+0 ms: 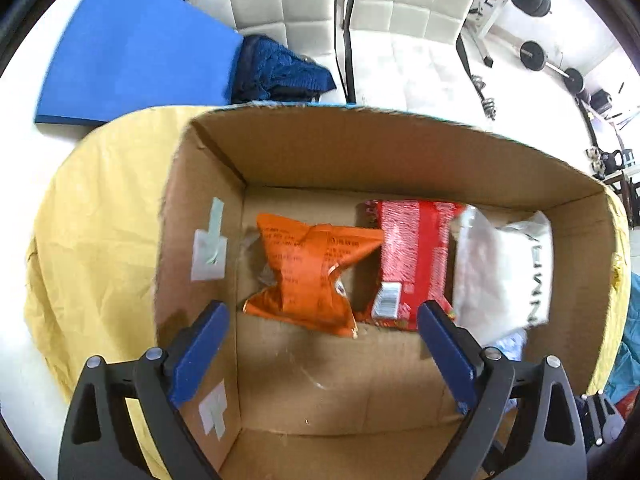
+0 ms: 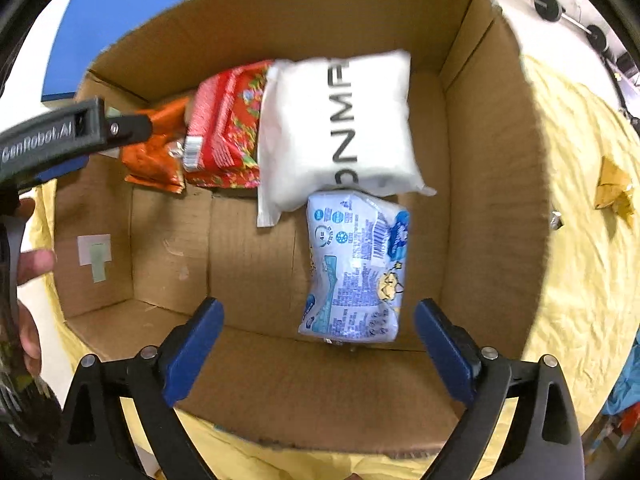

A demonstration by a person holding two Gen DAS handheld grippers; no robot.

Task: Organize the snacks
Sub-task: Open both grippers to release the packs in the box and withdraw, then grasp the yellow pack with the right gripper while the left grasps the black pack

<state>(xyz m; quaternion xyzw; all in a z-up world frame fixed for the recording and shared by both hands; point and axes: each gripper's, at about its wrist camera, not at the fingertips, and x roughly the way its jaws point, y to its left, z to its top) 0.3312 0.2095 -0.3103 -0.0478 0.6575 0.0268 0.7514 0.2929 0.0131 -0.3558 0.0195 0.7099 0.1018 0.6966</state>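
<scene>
Inside the cardboard box point(image 2: 492, 184), 4 snack packs lie on the floor: an orange packet point(image 1: 310, 272) at the left, a red packet point(image 1: 412, 256) touching it, a white pouch point(image 2: 340, 128) overlapping the red one's edge, and a pale blue pack point(image 2: 356, 268) just in front of the white pouch, its top edge tucked against it. The right gripper point(image 2: 318, 352) hangs above the blue pack with its jaws spread wide and nothing between them, so this pack looks newly placed. The left gripper point(image 1: 322, 356) hovers over the box's left half, jaws likewise spread and empty.

The step in hand appears to be clearing out of the box and fetching the next snack. A yellow wrapper point(image 2: 612, 188) lies on the yellow cloth point(image 2: 580, 280) outside the right wall and seems the likely candidate. Lifting the right gripper straight up before swinging right would keep its fingers from snagging the wall or nudging the blue pack. Bare floor at the front left offers room for what comes next.
</scene>
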